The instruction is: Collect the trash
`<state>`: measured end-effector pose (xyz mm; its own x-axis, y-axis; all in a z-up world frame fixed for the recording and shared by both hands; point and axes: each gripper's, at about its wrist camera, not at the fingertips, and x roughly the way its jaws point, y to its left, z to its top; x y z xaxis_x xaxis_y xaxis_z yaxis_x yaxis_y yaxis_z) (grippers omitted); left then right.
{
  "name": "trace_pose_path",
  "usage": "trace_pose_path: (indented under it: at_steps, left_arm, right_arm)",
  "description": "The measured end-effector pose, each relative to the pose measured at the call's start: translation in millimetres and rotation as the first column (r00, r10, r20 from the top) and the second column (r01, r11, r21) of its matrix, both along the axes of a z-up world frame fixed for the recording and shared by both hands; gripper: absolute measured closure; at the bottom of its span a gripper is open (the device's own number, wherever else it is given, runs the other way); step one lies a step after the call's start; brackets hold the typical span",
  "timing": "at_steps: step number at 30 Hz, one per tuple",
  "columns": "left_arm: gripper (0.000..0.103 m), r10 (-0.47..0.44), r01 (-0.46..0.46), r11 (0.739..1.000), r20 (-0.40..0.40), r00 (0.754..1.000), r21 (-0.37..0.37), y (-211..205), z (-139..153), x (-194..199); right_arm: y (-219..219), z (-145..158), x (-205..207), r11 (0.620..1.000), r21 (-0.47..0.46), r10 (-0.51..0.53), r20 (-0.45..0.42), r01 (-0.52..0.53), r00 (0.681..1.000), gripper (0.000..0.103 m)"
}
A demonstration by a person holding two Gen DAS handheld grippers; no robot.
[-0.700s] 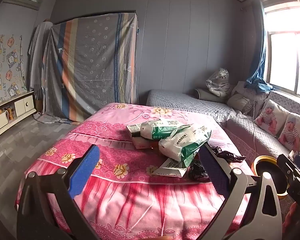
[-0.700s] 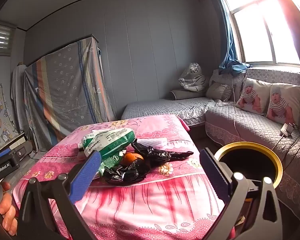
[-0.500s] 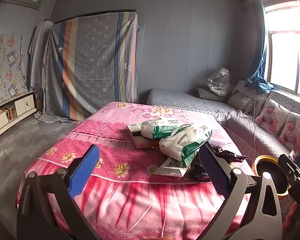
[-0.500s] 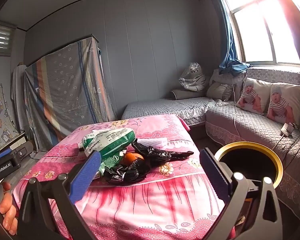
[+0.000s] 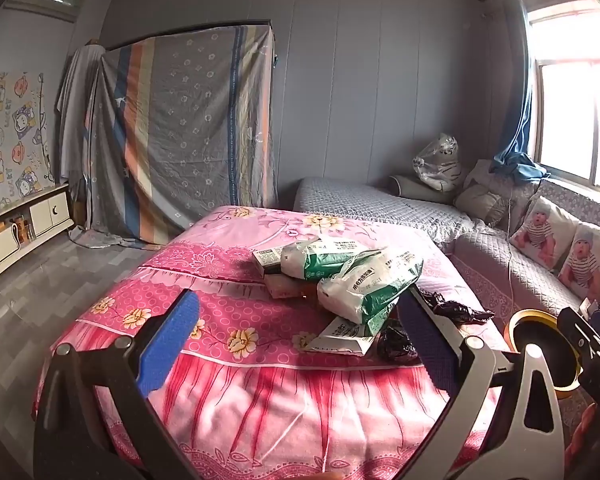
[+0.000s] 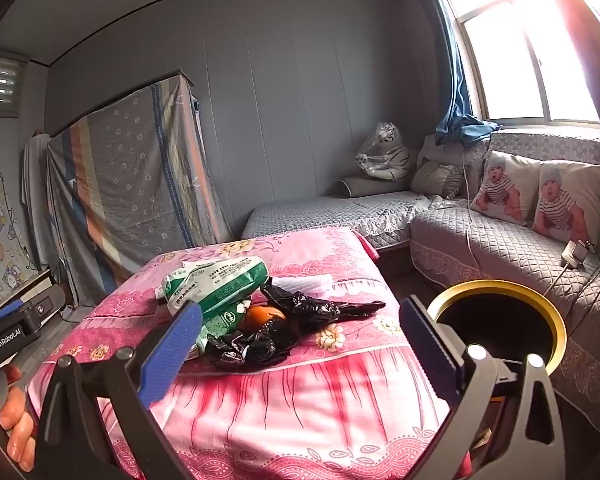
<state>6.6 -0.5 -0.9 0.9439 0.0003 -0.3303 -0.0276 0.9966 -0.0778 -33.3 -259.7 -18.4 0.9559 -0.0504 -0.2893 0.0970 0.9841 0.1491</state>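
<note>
The left gripper (image 5: 296,336) is held wide open and empty above the near edge of the pink bed (image 5: 228,320). Green-and-white packets (image 5: 364,280) are piled at centre, a gold-rimmed bin (image 5: 540,344) seen far right.

The right gripper (image 6: 300,340) is likewise spread, gripping nothing. A black bag (image 6: 300,316) is wrapped around an orange (image 6: 262,314) beside the packets (image 6: 216,284). The bin (image 6: 500,288) at right shows a dark interior; its contents cannot be told.

Both cameras look forward along their own fingers, from near the front edge of the pink bed (image 5: 260,392), toward the grey back wall. The left view stands more to the left; the right one more to the right, beside the bin (image 6: 540,316). Both views share the pile of trash (image 5: 360,280) and the sofa (image 6: 480,240).
</note>
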Motion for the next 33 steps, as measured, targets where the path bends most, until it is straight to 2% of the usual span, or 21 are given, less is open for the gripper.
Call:
trace_pose_path:
  at_steps: [33]
  left_arm:
    - [0.008,-0.021,0.021,1.000,-0.008,1.000,0.004,-4.6,3.1,-3.0]
  right_arm:
    - [-5.3,-1.1,1.7,1.000,0.018,0.007,-0.017,-0.007,1.000,0.008]
